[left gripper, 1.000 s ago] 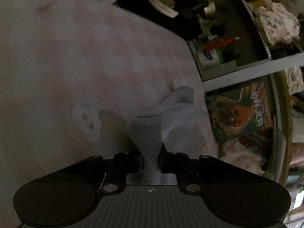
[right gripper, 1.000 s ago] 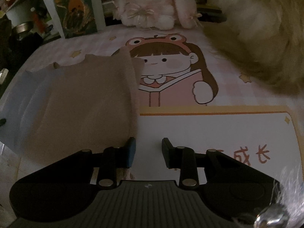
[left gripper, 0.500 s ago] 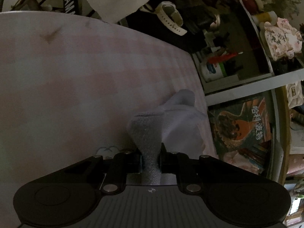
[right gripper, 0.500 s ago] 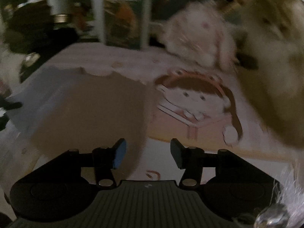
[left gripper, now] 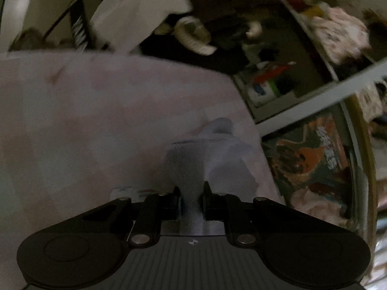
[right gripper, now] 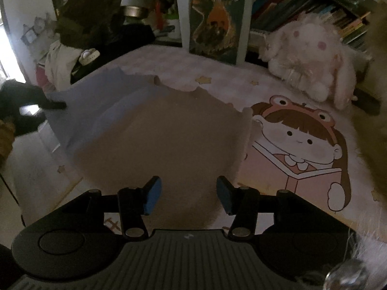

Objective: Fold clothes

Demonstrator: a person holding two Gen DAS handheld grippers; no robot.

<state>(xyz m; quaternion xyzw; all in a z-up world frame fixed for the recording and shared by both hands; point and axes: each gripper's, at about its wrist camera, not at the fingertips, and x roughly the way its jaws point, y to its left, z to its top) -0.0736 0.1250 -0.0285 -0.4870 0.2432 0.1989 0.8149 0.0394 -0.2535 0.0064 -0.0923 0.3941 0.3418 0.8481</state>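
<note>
Pink checked bedsheet with a cartoon girl print [right gripper: 314, 169] is filling the frame; beige and pale blue garment [right gripper: 169, 140] is lying across its centre and left; white plush rabbit [right gripper: 312, 58] is sitting at upper right; right gripper [right gripper: 188, 193], jaws apart, is hovering over the garment's lower edge; left gripper [left gripper: 191, 193] is clamping a bunched grey-blue fold of the garment [left gripper: 191, 166] at lower centre.

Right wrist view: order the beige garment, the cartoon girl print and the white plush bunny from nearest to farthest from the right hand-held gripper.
1. Beige garment: straight ahead, reaching between the open fingers of the right hand-held gripper.
2. Cartoon girl print: on the bedsheet, ahead right.
3. White plush bunny: far right, against the bookshelf.
</note>
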